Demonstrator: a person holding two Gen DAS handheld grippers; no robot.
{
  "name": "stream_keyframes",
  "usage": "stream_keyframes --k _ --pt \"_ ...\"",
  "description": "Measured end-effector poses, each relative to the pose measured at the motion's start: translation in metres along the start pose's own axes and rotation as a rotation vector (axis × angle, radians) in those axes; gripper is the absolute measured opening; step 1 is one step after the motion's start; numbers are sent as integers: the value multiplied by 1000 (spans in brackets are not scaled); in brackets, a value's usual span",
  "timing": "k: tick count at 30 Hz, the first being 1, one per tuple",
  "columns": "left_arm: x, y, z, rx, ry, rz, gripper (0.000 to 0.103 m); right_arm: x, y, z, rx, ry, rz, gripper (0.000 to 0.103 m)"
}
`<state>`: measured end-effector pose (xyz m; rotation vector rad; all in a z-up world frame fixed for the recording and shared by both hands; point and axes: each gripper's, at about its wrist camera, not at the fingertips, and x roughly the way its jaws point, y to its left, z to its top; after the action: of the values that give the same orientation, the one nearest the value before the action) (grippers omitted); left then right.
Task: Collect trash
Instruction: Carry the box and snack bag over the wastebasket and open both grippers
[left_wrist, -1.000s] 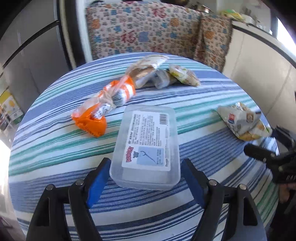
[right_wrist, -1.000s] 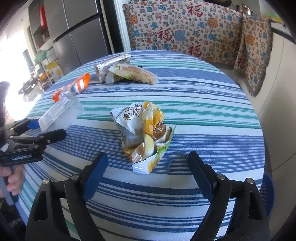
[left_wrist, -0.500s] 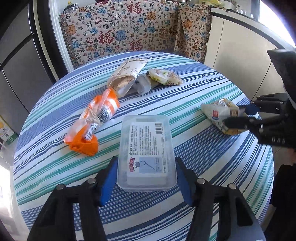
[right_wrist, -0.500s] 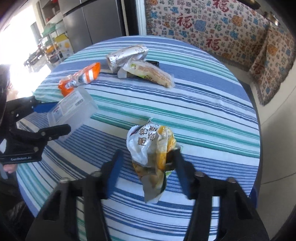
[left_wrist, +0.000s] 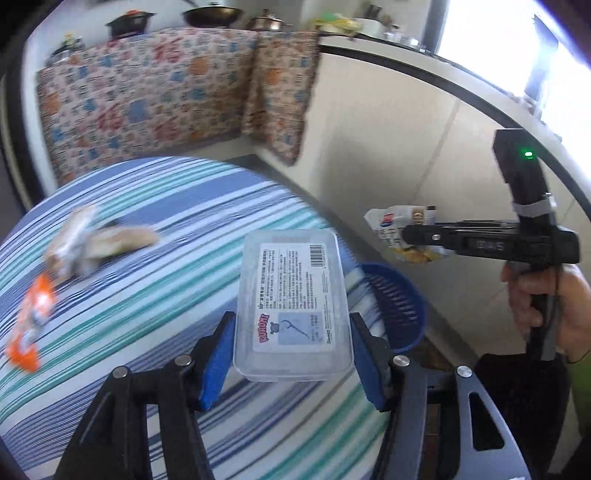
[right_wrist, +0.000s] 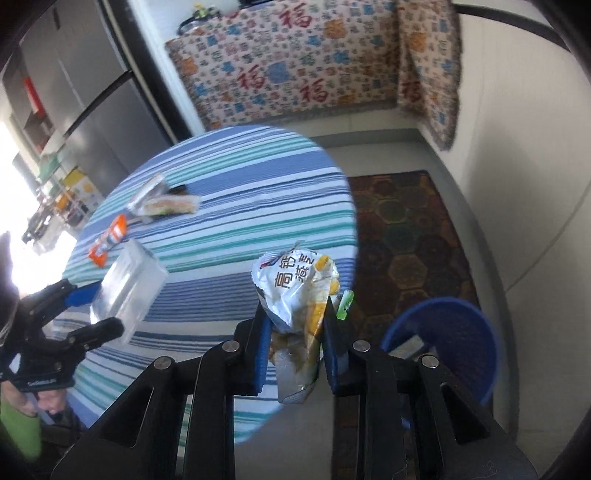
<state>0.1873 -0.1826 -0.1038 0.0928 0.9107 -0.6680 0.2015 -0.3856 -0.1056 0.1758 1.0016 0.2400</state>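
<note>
My left gripper (left_wrist: 291, 354) pinches the clear plastic box (left_wrist: 293, 302) between its 2 blue pads, label up, lifted off the striped table (left_wrist: 155, 295) near its rim. My right gripper (right_wrist: 295, 339) is squeezed on the crumpled snack wrapper (right_wrist: 295, 291) (silver and yellow, printed characters), held in the air past the table's edge. Just beyond and below it on the floor stands the blue basket (right_wrist: 461, 347); I cannot tell what lies inside. Open floor and a dark rug (right_wrist: 406, 236) stretch behind. Farther back on the table rest an orange wrapper (right_wrist: 107, 240) and a pile of 2 or more pale wrappers (right_wrist: 162, 201).
</note>
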Motion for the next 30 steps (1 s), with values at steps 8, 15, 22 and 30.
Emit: stream_keyframes --k 8,15,22,30 --pt "92 -88 39 22 50 -112 60 -15 -124 -16 204 23 -184 24" --pt "183 -119 42 14 118 -126 61 -3 -181 -44 312 27 -149 24" --pt "234 -129 36 23 168 -120 61 0 -200 -48 362 39 -131 25" --pt "267 -135 38 -29 223 -149 68 -12 -223 -56 424 -28 -133 64"
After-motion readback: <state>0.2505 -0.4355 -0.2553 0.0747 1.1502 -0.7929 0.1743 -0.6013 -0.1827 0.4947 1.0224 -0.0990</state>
